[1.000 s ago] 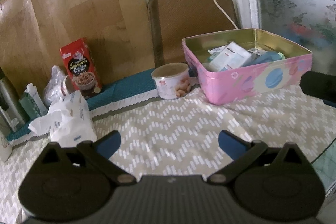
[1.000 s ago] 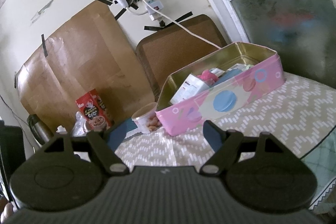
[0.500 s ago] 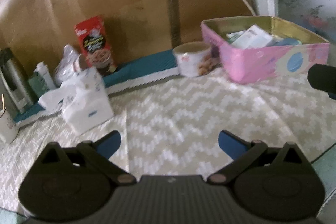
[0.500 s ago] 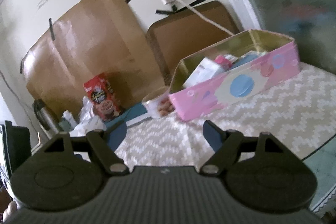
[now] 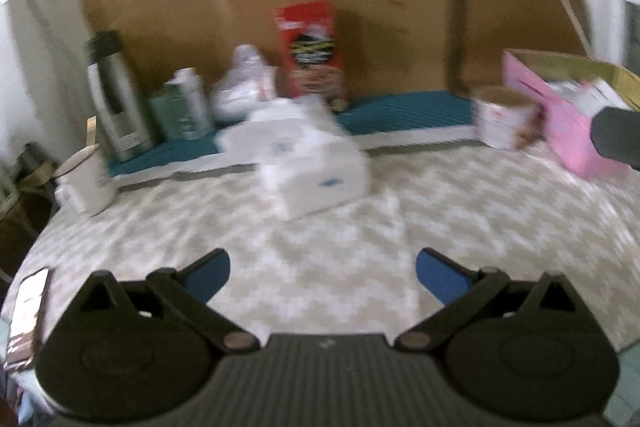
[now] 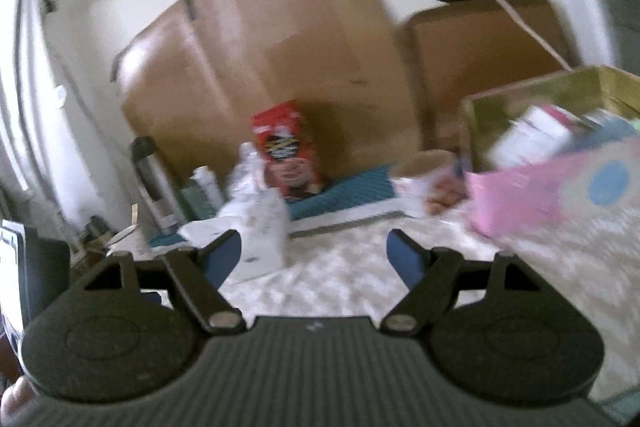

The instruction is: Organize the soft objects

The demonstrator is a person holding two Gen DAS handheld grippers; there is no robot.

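A white soft tissue pack (image 5: 308, 163) lies on the zigzag tablecloth (image 5: 320, 239), straight ahead of my left gripper (image 5: 323, 273), which is open and empty. The right wrist view shows the same pack (image 6: 260, 231) just beyond the left finger of my right gripper (image 6: 314, 257), also open and empty. A pink tin (image 5: 568, 115) (image 6: 552, 179) holding several packets stands at the right. A crumpled clear bag (image 5: 244, 87) lies behind the pack. Both views are blurred.
Along the back stand a red snack box (image 5: 312, 51), a steel flask (image 5: 112, 91), a green carton (image 5: 180, 107) and a round tub (image 5: 504, 119). A white mug (image 5: 86, 183) sits at the left edge. The dark shape (image 5: 616, 137) at right is the other gripper.
Both views have swung left: the pink tin slid to the right edge, and the tissue pack came from the left to the middle. The flask and mug appeared. Both grippers stayed open.
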